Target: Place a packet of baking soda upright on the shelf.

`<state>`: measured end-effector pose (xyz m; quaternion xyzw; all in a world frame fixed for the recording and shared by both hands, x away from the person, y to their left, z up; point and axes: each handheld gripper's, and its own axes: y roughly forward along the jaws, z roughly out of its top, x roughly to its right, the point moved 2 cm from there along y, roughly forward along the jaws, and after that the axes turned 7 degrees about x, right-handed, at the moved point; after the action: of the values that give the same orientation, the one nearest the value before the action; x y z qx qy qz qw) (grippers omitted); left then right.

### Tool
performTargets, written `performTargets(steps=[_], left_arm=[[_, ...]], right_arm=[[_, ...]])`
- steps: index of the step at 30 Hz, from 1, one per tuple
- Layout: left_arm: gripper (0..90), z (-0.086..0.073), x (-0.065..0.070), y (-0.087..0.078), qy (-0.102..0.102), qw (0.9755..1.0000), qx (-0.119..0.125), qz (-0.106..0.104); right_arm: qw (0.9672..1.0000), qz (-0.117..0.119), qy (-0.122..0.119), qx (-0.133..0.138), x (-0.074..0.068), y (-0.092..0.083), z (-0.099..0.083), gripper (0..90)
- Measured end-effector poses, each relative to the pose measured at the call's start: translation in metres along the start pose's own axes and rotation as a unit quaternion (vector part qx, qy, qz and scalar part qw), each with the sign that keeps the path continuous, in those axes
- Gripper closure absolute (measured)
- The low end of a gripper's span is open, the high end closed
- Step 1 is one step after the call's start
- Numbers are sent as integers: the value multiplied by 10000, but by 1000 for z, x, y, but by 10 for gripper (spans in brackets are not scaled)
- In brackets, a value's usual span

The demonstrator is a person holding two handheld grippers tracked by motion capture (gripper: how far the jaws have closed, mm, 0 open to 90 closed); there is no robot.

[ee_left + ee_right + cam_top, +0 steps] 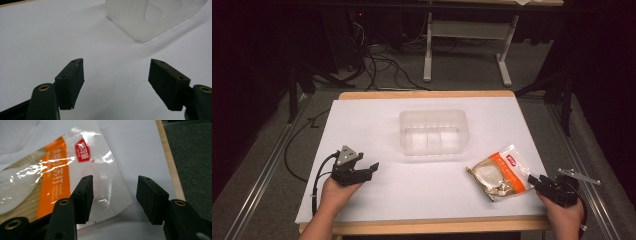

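Observation:
A clear packet with an orange stripe and a red label (501, 174) lies flat on the white table at the front right. My right gripper (538, 181) sits open at the packet's near right corner; in the right gripper view the packet (57, 177) lies under and past the left jaw, with its edge between the jaws. A translucent plastic tub (433, 132) stands empty at the table's middle. My left gripper (368, 169) rests open at the front left, nothing between its jaws, and the tub's corner (140, 20) shows ahead in the left gripper view.
The white table top (377, 125) has a wooden edge along its far and near sides. Beyond it are a white stand's legs (428, 55) and loose cables (382, 65) on the grey floor. Metal rails (267, 165) run along both sides of the table.

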<state>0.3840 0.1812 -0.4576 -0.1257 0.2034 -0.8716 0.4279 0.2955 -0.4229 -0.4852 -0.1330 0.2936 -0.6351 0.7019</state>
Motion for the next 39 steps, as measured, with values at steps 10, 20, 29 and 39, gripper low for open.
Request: performTargets(steps=[10, 20, 29, 39], left_arm=[[291, -2, 2, 3, 53, 9999, -95, 19], [291, -2, 4, 2, 98, 9999, -90, -24], [290, -2, 5, 2, 120, 9999, -91, -25], [291, -1, 5, 2, 122, 9999, -62, -31]], right_arm=[[9998, 209, 46, -15, -2, 2, 0, 564], [9995, 300, -9, 43, -5, -2, 3, 752], [9984, 330, -129, 451, -10, -13, 10, 868], [9956, 329, -348, 805, -19, -22, 18, 900]])
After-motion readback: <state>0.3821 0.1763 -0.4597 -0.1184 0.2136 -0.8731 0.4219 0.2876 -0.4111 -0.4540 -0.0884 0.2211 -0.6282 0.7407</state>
